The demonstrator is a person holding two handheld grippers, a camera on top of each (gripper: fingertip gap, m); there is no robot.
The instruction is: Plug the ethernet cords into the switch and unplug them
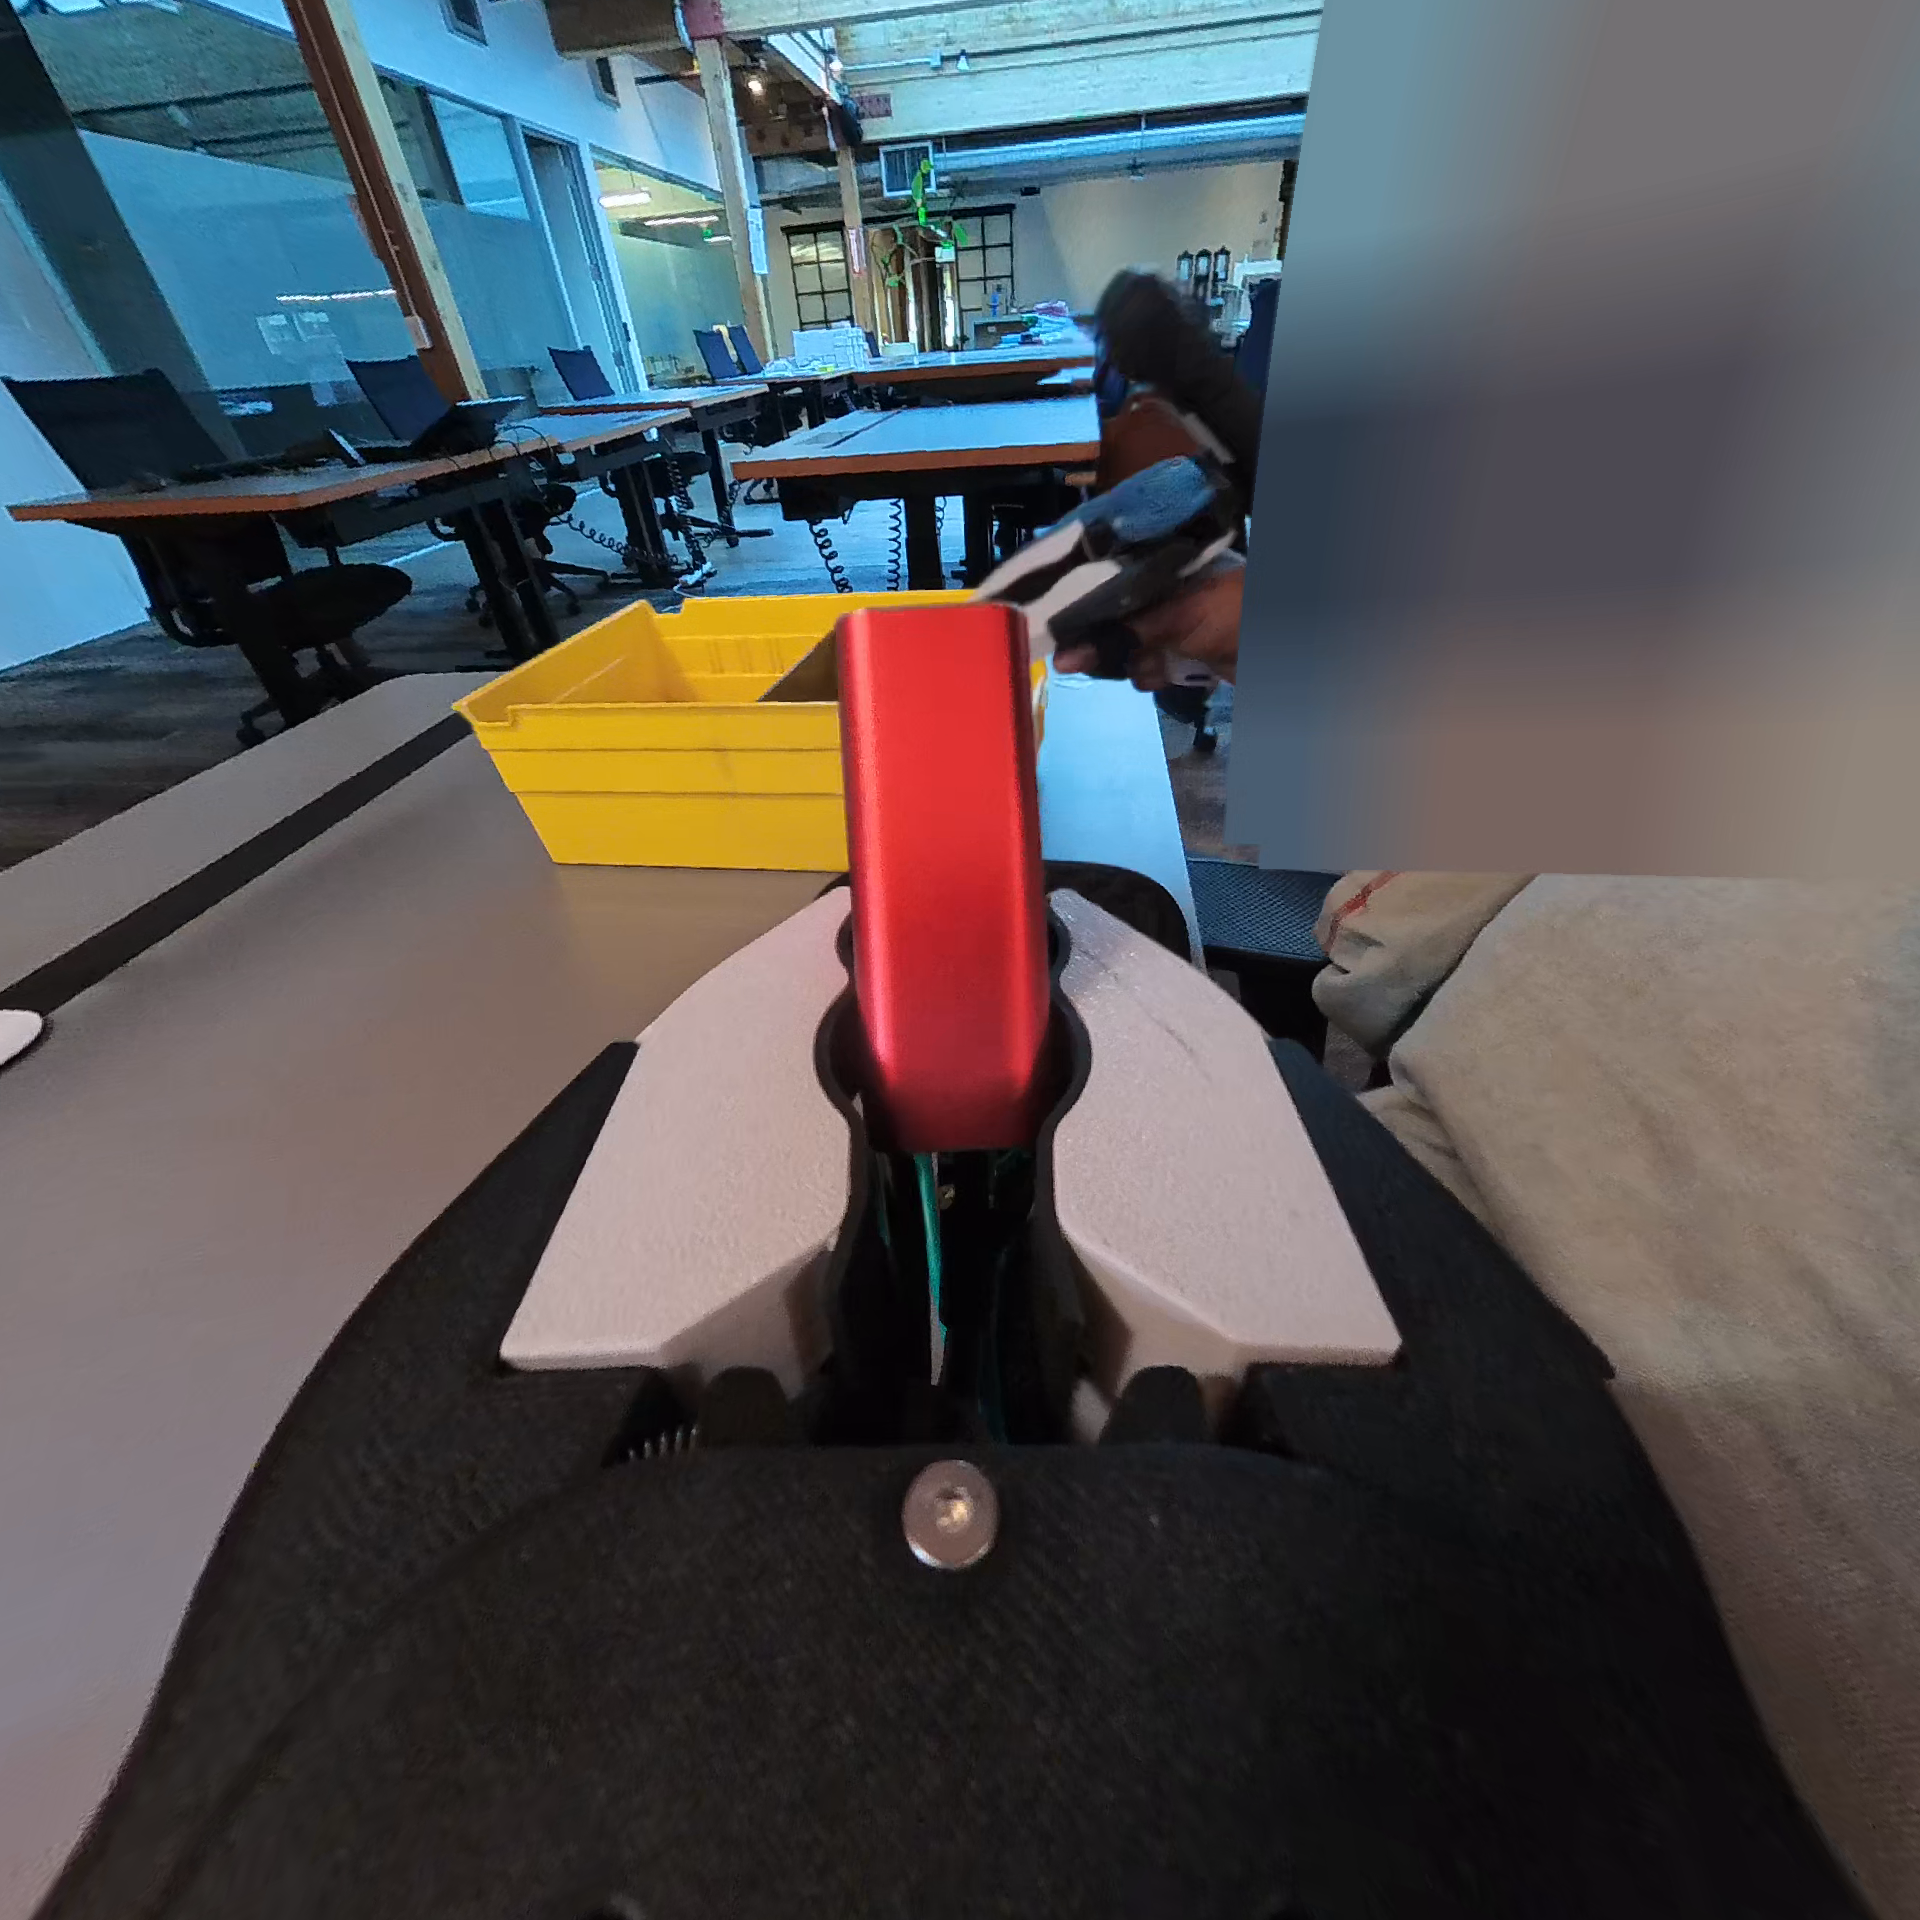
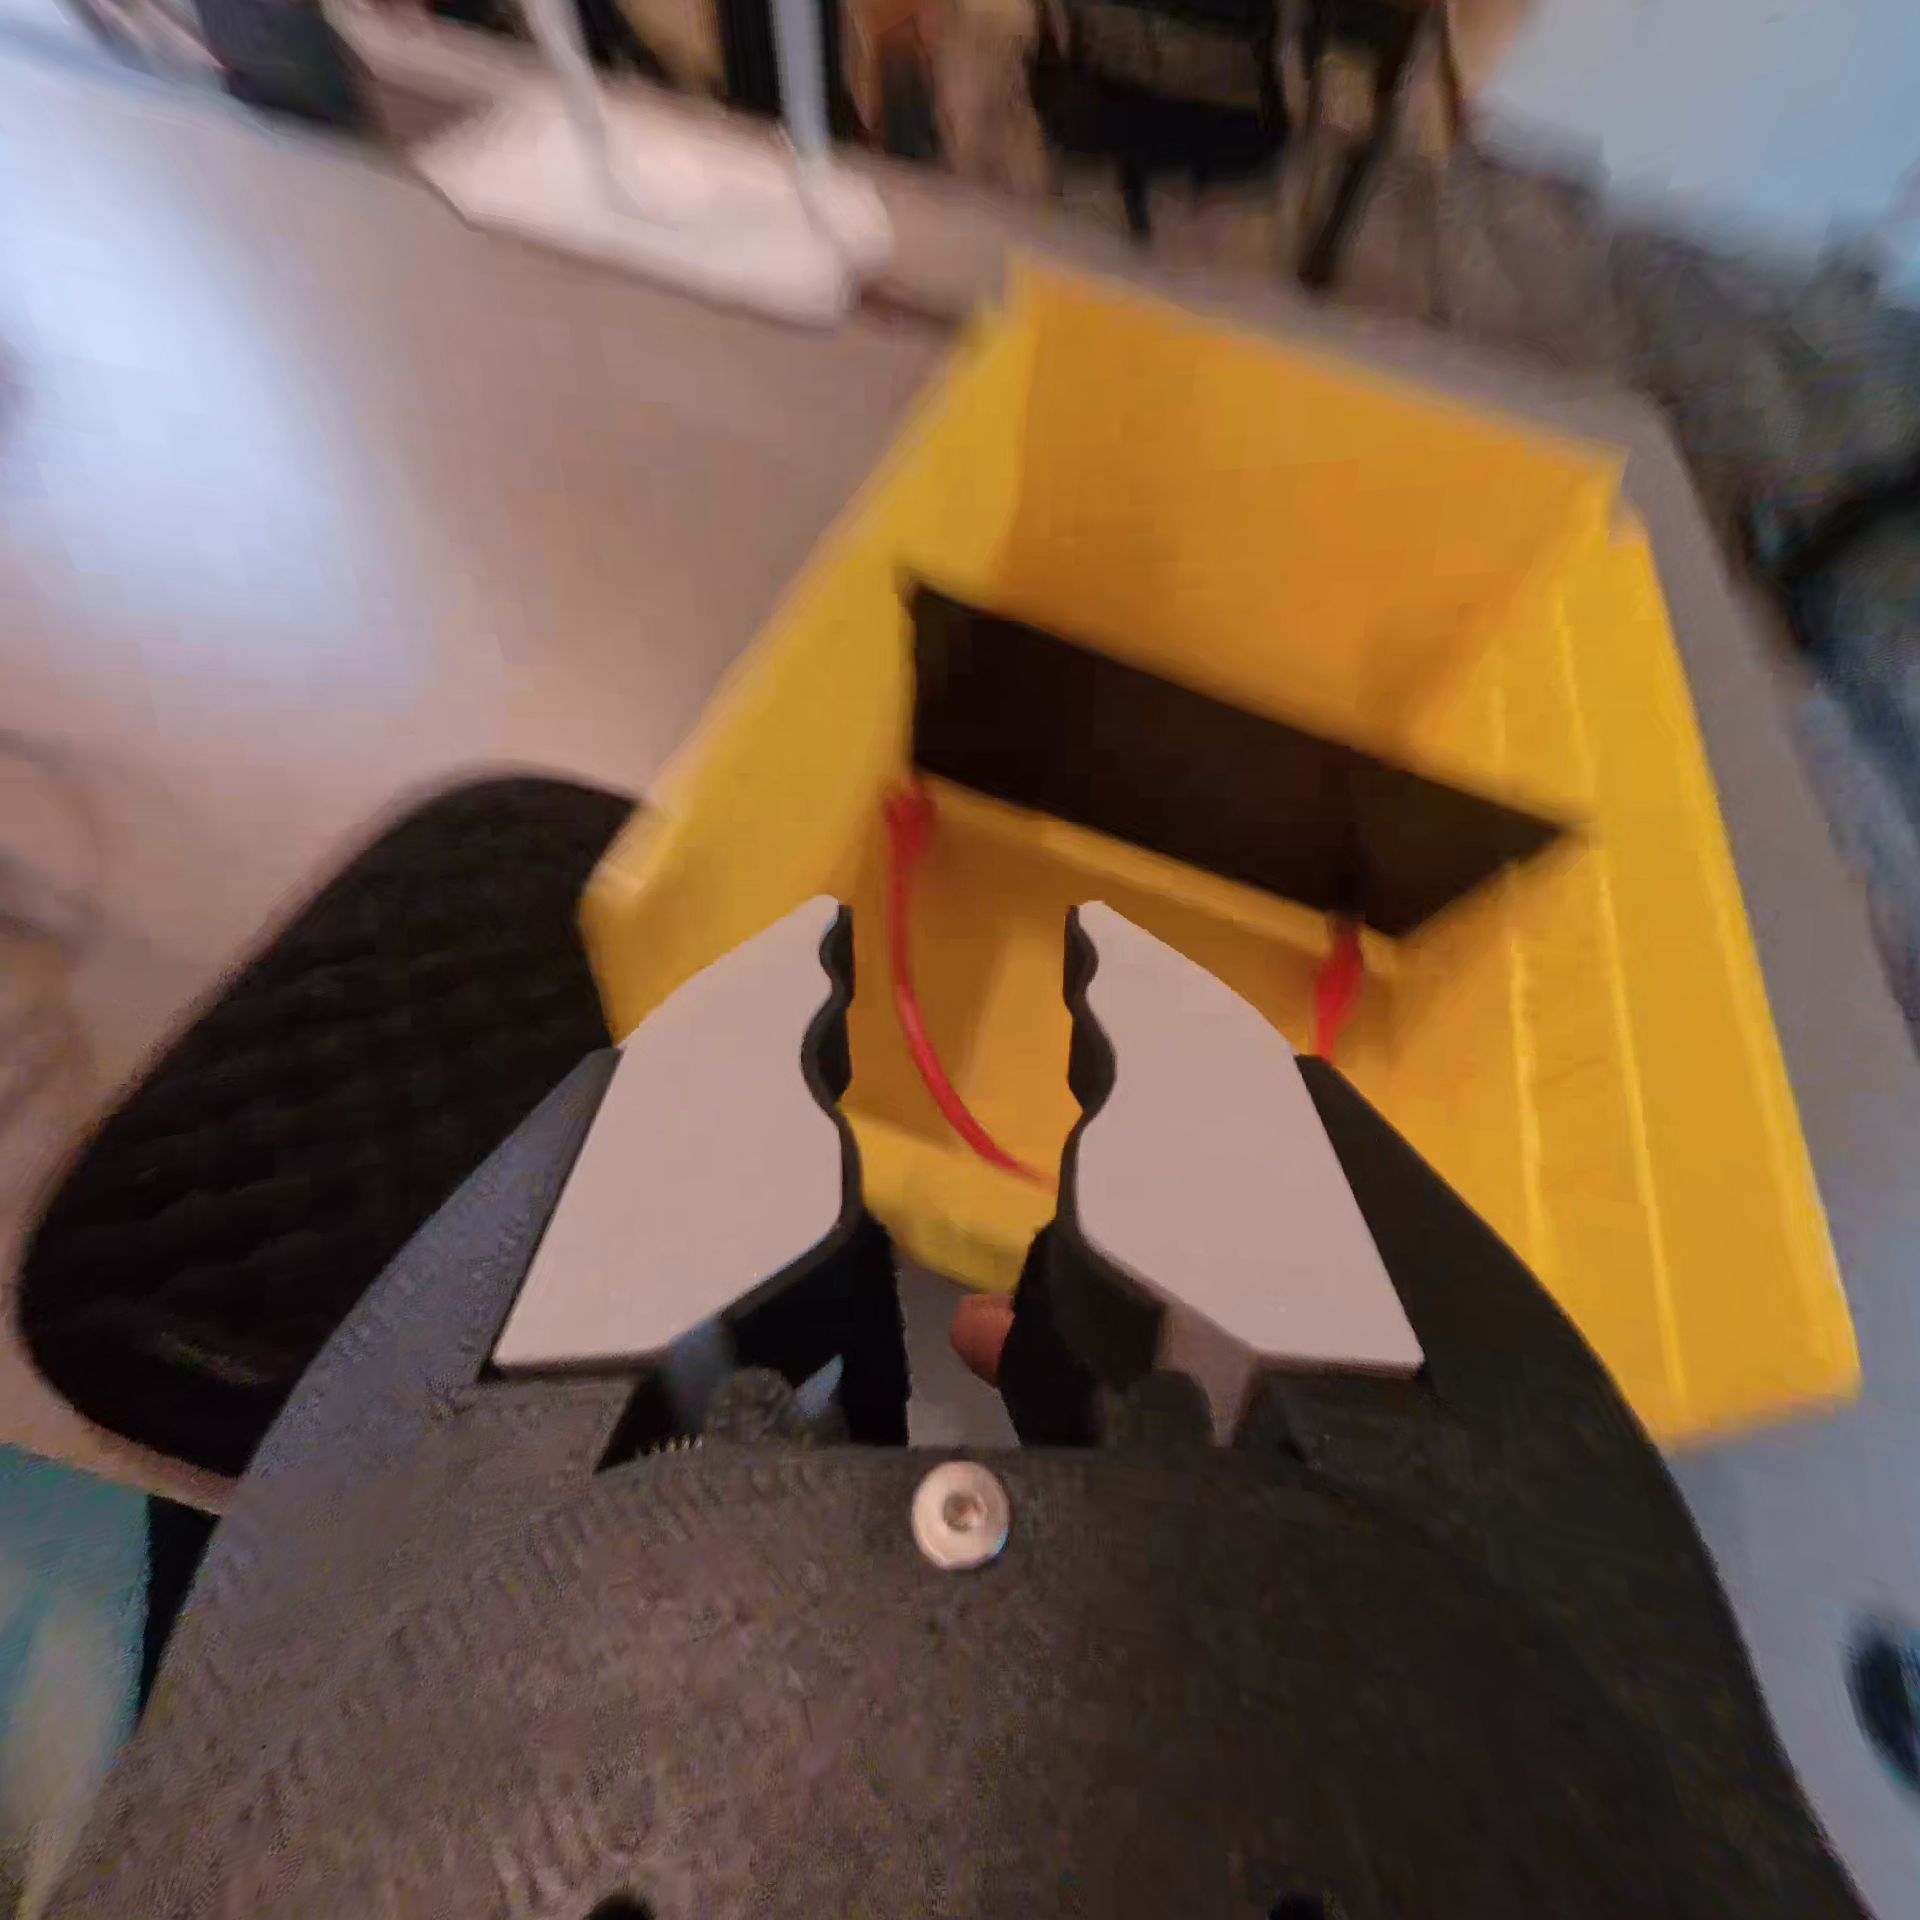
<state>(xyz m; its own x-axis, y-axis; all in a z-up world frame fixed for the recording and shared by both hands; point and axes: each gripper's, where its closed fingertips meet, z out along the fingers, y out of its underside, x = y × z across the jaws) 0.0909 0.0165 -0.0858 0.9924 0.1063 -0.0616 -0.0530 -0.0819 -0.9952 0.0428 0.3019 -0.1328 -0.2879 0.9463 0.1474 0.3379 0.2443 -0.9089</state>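
A red box [image 1: 940, 862], judged to be the switch, is clamped upright between the fingers of the left gripper [image 1: 948, 935], with nothing seen plugged into it. The right gripper [image 2: 961, 920] is held spread and empty over the yellow bin [image 2: 1621, 1039]. Just beyond its fingertips red cords [image 2: 914, 997] lie below a black divider [image 2: 1195, 748], hemmed by walls, so plugging is judged not begun.

1. The left tongs [image 1: 948, 997] fill the lower middle of the left wrist view, their grey fingers [image 1: 717, 1164] clamped against the sides of a red block [image 1: 940, 873] that stands up between them.
2. The right tongs [image 2: 961, 914] sit at centre frame in the right wrist view, fingers parted with a clear gap and nothing between them.
3. The right tongs also show at middle right of the left wrist view, held in a hand [image 1: 1195, 634].
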